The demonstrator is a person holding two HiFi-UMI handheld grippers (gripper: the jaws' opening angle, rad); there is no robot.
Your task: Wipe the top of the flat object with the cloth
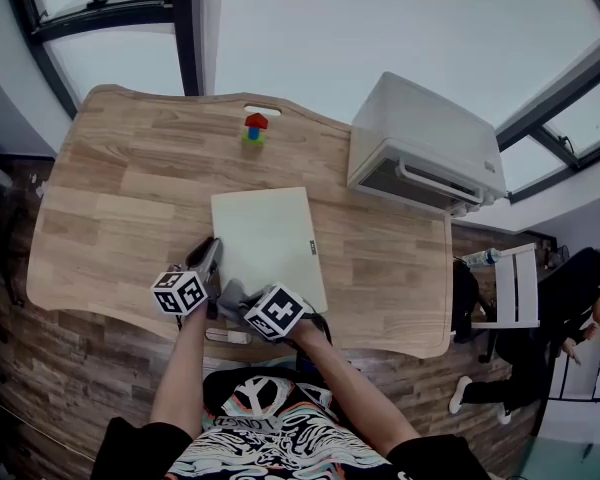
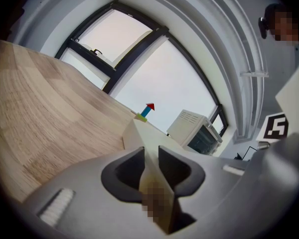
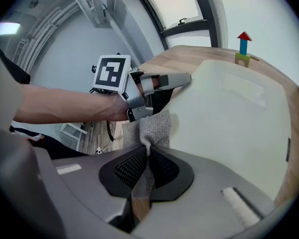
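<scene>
Board (image 1: 268, 243) flat on table (image 1: 110, 198) in head view: left gripper (image 1: 208, 256) at near left corner, probably to stop sliding under wiping; right gripper (image 1: 238, 296) at near edge. Left gripper view: jaws partly closed, clamped on board's thin edge, pads pressing both faces. Right gripper view: jaws nearly together, pinching grey cloth (image 3: 150, 128), bunch resting at board's near edge just beside left gripper, seemingly poised for a stroke across the top.
</scene>
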